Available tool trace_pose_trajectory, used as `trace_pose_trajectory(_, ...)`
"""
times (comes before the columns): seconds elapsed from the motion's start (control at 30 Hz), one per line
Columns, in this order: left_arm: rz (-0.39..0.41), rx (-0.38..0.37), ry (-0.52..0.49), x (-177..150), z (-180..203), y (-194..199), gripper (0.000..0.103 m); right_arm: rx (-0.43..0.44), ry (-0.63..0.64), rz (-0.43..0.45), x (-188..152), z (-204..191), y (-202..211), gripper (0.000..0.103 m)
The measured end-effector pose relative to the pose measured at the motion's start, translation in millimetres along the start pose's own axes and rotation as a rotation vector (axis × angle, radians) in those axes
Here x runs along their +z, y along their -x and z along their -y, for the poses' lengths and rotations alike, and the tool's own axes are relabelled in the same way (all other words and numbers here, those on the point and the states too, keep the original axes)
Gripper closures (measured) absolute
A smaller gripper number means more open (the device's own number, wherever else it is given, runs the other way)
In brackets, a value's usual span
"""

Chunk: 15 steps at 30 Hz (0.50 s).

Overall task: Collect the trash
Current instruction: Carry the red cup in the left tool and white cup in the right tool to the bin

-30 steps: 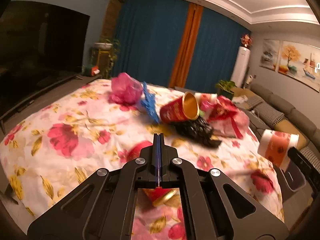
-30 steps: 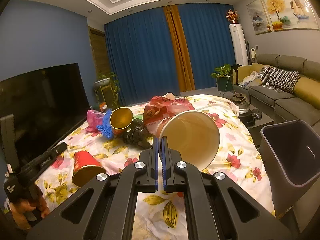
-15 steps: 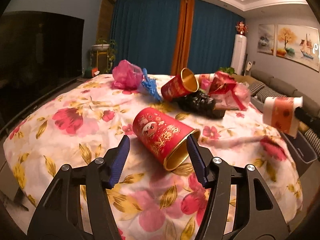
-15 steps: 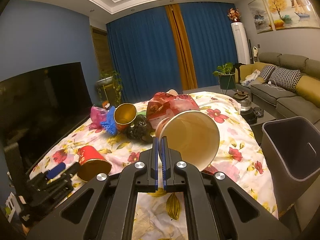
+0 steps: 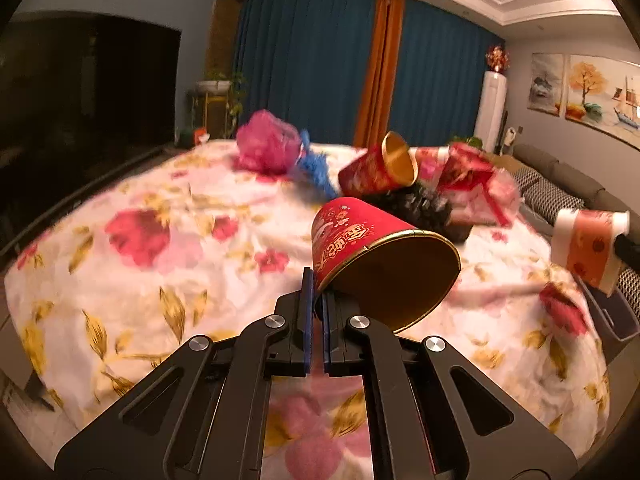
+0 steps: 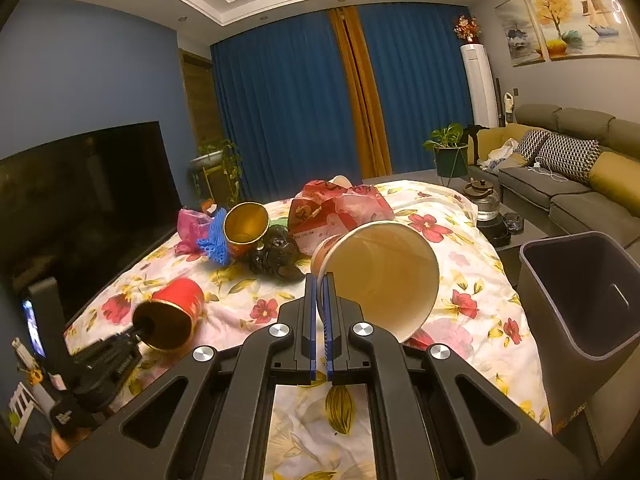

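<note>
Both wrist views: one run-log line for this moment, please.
left gripper: shut on red cup | right gripper: shut on white cup | bin: beside table

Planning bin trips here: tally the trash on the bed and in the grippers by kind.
Red cups: 2
White cup: 1
Bags: 3 (pink bag, black bag, red bag)
Blue net: 1
Total: 7
Something pale pokes out behind the red bag; unclear, not counted.
</note>
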<state>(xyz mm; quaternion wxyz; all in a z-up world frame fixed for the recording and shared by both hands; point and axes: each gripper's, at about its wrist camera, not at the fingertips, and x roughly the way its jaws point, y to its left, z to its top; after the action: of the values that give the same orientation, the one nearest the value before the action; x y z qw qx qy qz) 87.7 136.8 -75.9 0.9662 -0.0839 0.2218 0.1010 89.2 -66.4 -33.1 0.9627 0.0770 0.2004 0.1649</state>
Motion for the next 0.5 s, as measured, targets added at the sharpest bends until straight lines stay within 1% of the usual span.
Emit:
trace_pose_trajectory(0.2, 0.034, -0.046, -0.01, 20.5, 22.7, 9.7, 0.1, -0.004, 0.005, 0.007, 3.2, 4.9, 1.1, 0.099)
trace_pose_trajectory(0.4, 0.054, -0.111, -0.036, 33.4, 58.8, 11.2, 0.1, -0.035, 0.009, 0.029, 9.6, 17.2, 7.7, 0.099)
trace_pose_trajectory(0.5, 0.067, -0.146, -0.065, 37.4, 81.9, 11.6, 0.1, -0.059, 0.006, 0.04, 12.3, 27.7, 12.0, 0.099)
